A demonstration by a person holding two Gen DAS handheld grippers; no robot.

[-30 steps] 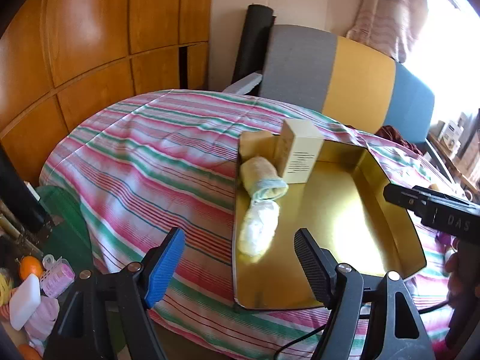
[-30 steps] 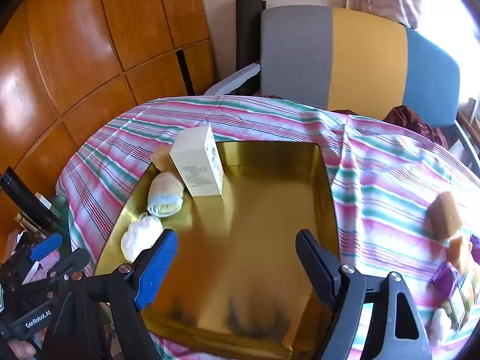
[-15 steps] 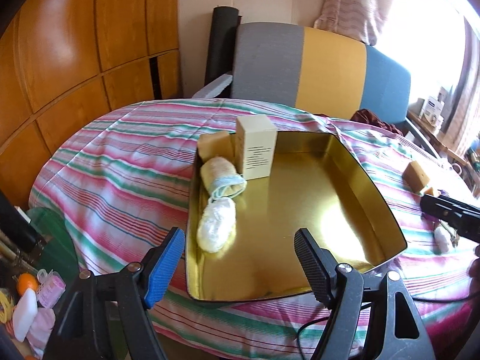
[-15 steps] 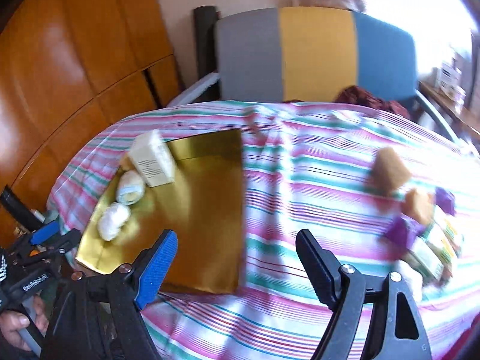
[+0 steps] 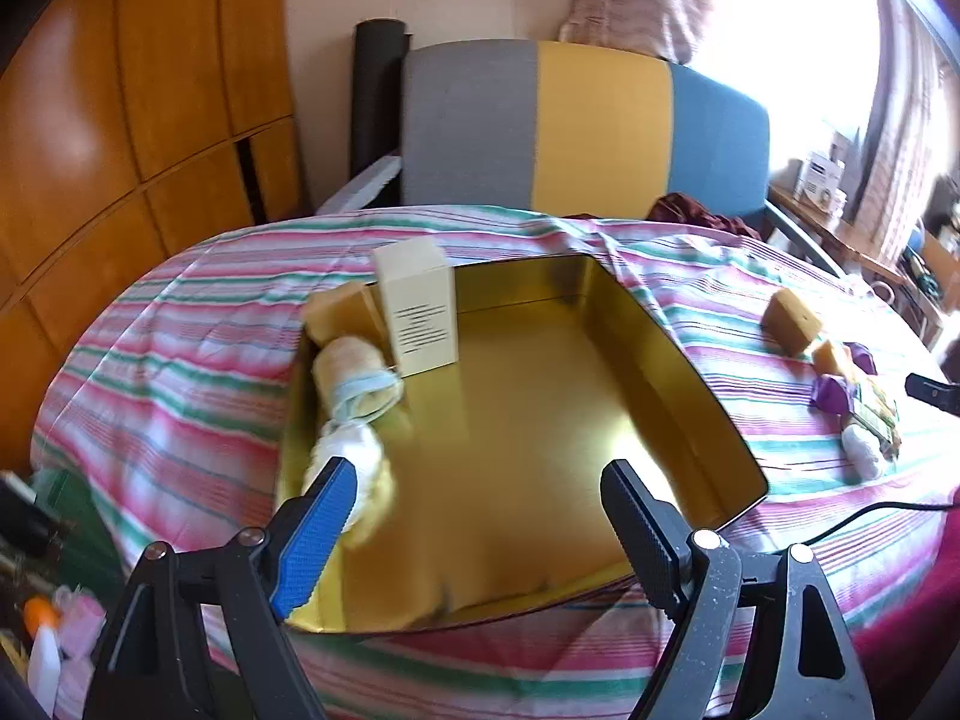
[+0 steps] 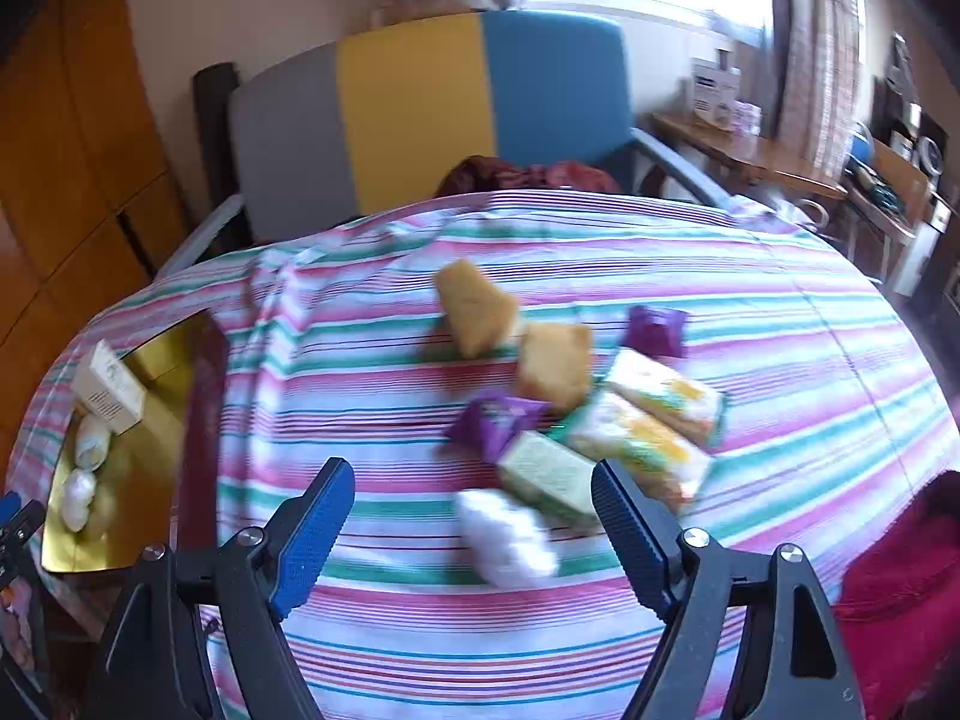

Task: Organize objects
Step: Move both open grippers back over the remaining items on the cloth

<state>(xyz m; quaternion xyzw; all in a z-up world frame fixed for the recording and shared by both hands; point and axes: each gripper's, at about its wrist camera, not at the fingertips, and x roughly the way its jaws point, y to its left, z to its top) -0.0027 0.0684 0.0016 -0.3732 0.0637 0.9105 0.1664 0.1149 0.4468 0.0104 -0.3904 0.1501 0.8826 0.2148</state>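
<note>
- Two grippers are held over a table covered with a striped cloth point(image 6: 780, 324), and neither has anything in it.
- Left gripper point(image 5: 474, 534): it hangs above the near end of a gold metal tray point(image 5: 672, 360); its jaws are widening, with only air between them.
- Along the tray's left side sit a cream carton point(image 5: 417, 306) standing upright, a yellow sponge point(image 5: 333, 312) behind it, a rolled sock with a pale blue cuff point(image 5: 354, 378), and a white rolled sock point(image 5: 354, 450) nearest the blue finger.
- Right gripper point(image 6: 474, 531): spread wide and empty, hovering over the loose pile on the cloth, well apart from the tray.
- In that pile: two yellow sponges point(image 6: 477, 312) touching one another, two purple packets point(image 6: 495, 423), a pale green box point(image 6: 543, 474), two packs printed in yellow and green point(image 6: 636, 438), and a white sock ball point(image 6: 507, 537), blurred, lying low between the fingers.
- Behind the table stands a chair point(image 6: 420, 96) in grey, yellow and blue.
</note>
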